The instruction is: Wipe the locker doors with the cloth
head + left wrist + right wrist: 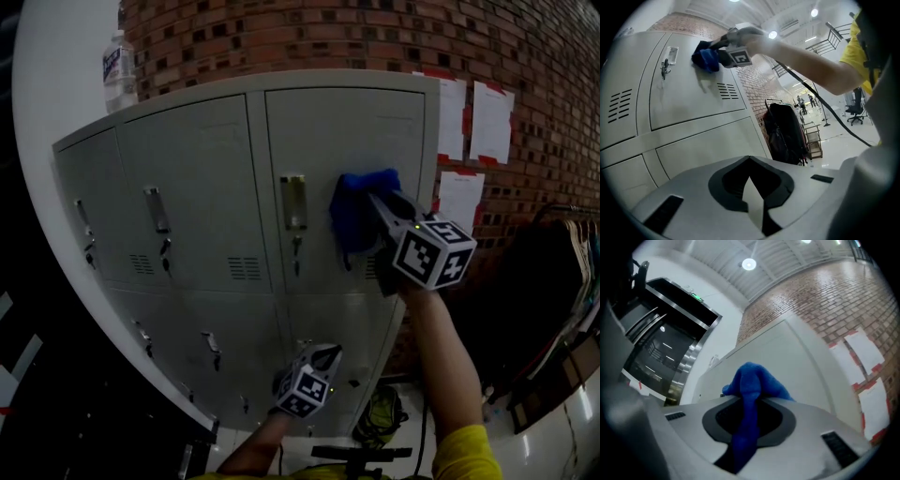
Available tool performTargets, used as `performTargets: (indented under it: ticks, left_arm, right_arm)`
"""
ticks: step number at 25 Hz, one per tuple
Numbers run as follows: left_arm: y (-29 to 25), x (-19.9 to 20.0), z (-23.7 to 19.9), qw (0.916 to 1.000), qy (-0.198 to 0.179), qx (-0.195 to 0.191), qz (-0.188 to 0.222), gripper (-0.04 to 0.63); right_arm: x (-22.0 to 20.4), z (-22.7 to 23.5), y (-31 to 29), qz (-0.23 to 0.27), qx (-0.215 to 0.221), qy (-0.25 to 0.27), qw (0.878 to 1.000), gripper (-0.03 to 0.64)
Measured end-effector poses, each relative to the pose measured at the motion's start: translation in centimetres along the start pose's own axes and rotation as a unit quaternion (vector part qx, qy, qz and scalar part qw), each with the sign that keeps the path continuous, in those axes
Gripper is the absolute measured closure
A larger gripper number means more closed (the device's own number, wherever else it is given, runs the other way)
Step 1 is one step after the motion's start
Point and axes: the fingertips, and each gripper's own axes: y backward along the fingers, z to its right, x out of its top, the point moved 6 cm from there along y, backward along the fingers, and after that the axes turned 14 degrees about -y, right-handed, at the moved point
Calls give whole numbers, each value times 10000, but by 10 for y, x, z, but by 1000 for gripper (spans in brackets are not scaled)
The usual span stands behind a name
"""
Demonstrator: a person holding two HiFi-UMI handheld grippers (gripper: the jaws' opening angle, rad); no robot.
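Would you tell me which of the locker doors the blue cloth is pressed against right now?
The upper right door, nearest the brick wall; the right gripper holds the cloth there.

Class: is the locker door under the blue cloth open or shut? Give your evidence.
Shut: the locker door sits flush with its neighbours, no interior showing, and the blue cloth lies against it.

The head view is dim, ceiling lamps (773, 34) glare, and fisheye edges warp.
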Motion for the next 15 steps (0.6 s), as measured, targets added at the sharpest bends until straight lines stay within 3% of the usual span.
performTargets:
  ticks: [4, 7, 12, 15]
  left_arm:
    - [12, -7, -6, 9997, 67, 175, -126, 592]
    - [21, -15, -3, 9992, 175, 249, -243, 592]
    - [27, -18, -4, 9993, 109, 231, -291, 592]
    - [23, -21, -3, 9994, 168, 141, -281, 592]
  right_arm:
    - [-48, -63, -63, -572, 906, -280, 9938, 549]
    - [-69, -93, -90, -746, 1159, -274, 9901, 549]
    - [-57, -80, -63, -635, 1158, -316, 9907, 549]
    - [-33, -34, -3, -137, 478, -65, 9987, 549]
